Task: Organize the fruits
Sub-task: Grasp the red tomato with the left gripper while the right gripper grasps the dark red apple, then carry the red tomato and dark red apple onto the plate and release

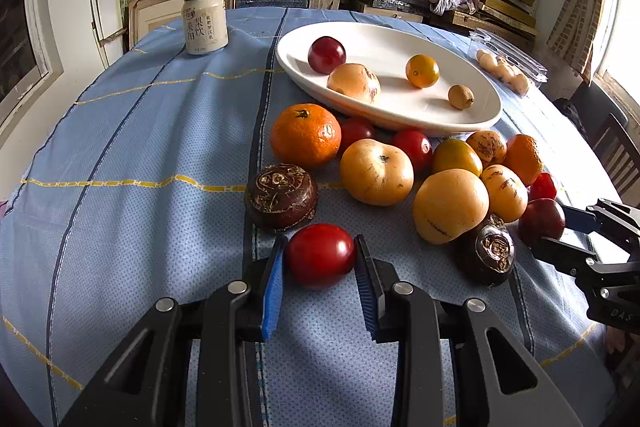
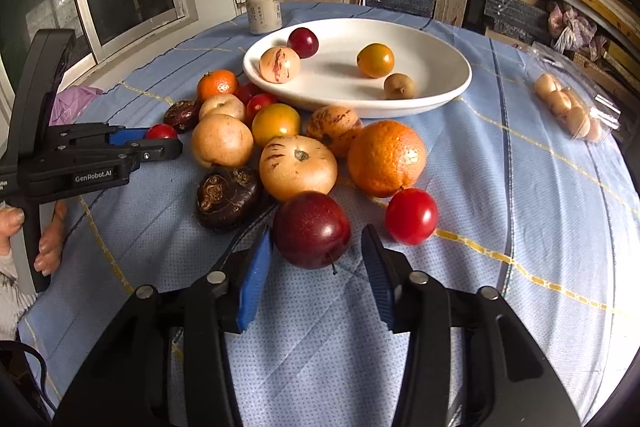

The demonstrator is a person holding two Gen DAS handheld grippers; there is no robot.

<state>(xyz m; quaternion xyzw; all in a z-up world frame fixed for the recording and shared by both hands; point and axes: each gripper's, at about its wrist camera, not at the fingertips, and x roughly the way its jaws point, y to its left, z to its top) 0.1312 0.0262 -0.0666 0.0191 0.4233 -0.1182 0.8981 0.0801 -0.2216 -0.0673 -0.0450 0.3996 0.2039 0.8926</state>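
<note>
Bright daylight enters from the blown-out window [image 1: 624, 27] on the right, casting soft shadows leftward across the blue checked tablecloth [image 1: 140, 147]; fisheye edges curve and darken.

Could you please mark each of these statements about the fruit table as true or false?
1. The plate holds four fruits. True.
2. The left gripper has a red tomato between its pads. True.
3. The can lies on its side. False: it stands upright.
4. The plum between the fingers of the right gripper is on the plate. False: it sits on the tablecloth.
5. An orange rests on the cloth in front of the plate. True.
</note>
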